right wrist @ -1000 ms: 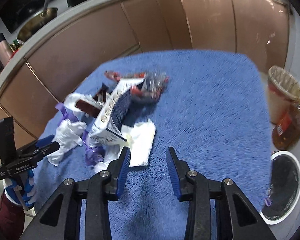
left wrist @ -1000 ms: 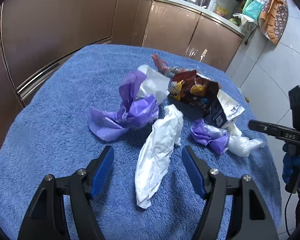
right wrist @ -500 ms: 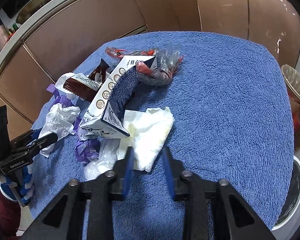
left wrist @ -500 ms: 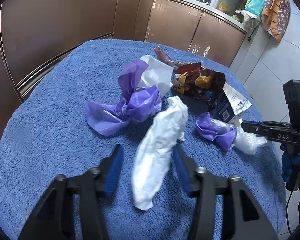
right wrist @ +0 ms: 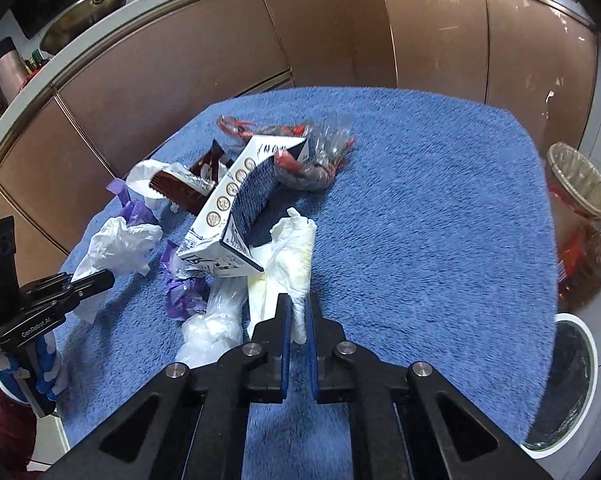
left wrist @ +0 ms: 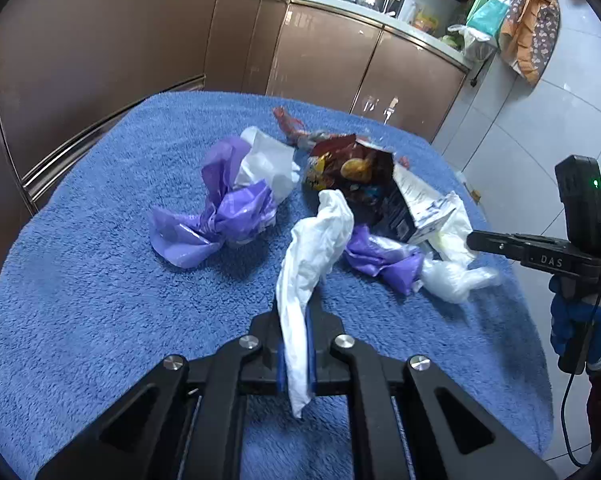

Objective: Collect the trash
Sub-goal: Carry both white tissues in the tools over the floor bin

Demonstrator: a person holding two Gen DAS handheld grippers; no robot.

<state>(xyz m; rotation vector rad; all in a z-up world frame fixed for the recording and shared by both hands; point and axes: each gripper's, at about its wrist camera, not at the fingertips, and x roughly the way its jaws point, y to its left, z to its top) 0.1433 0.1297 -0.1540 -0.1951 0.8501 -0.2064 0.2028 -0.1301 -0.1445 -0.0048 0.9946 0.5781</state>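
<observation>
White bag [left wrist: 312,256] clamped in left tool [left wrist: 294,354]; right tool [right wrist: 298,338] clamped on tissue [right wrist: 294,256]. Pickup step; next, lift, carry to bin [right wrist: 568,384], far right.

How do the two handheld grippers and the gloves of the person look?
Both the left gripper and the right gripper have black frames with silver bolts and blue pads on the fingers. Seen from the side, the left one reads "GenRobot.AI", the right one "DAS" under an upright black module with a green light. A thin black cable hangs from the right handle. The hands wear blue and white gloves over dark red sleeves.
</observation>
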